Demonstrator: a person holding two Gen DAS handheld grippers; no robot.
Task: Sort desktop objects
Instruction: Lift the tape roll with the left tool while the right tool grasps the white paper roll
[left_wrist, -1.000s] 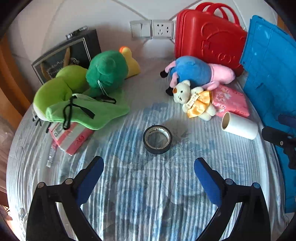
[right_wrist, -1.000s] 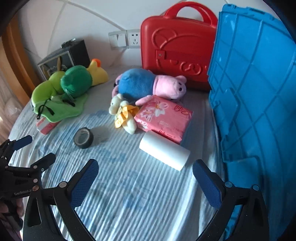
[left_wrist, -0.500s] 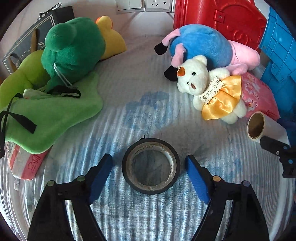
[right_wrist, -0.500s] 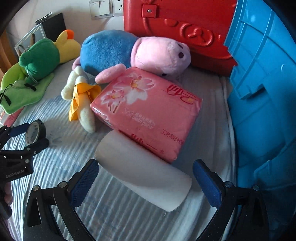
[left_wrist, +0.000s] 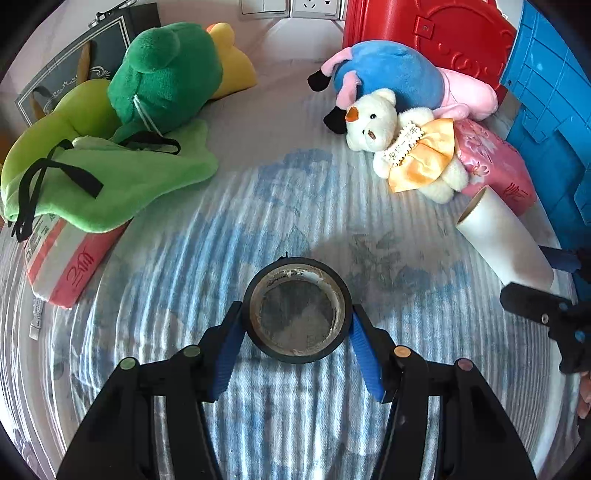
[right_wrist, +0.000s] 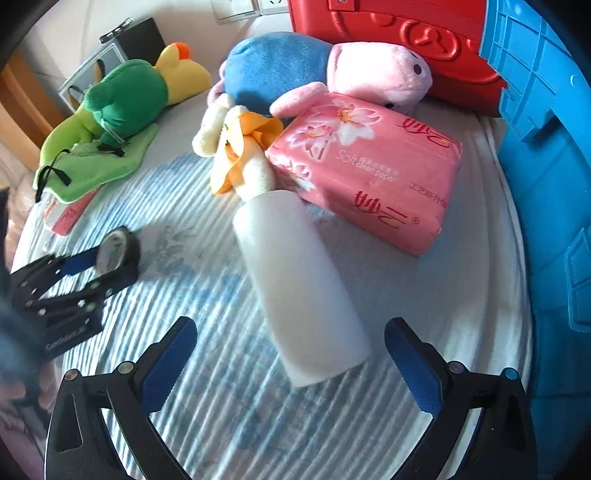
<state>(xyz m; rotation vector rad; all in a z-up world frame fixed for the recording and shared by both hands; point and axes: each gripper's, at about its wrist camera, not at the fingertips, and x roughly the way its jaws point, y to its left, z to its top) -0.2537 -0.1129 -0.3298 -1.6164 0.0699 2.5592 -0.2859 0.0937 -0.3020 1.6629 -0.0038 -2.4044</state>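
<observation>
Left gripper (left_wrist: 297, 326) closing around the black tape roll (left_wrist: 297, 309), contact unclear; right gripper (right_wrist: 288, 350) spread beside the white paper roll (right_wrist: 295, 284).

A soft cloth with blue and white stripes (left_wrist: 295, 206) covers the whole top. On the white wall at the back sit a white light switch (left_wrist: 263, 6) and a white plug socket (left_wrist: 314, 8), side by side
</observation>
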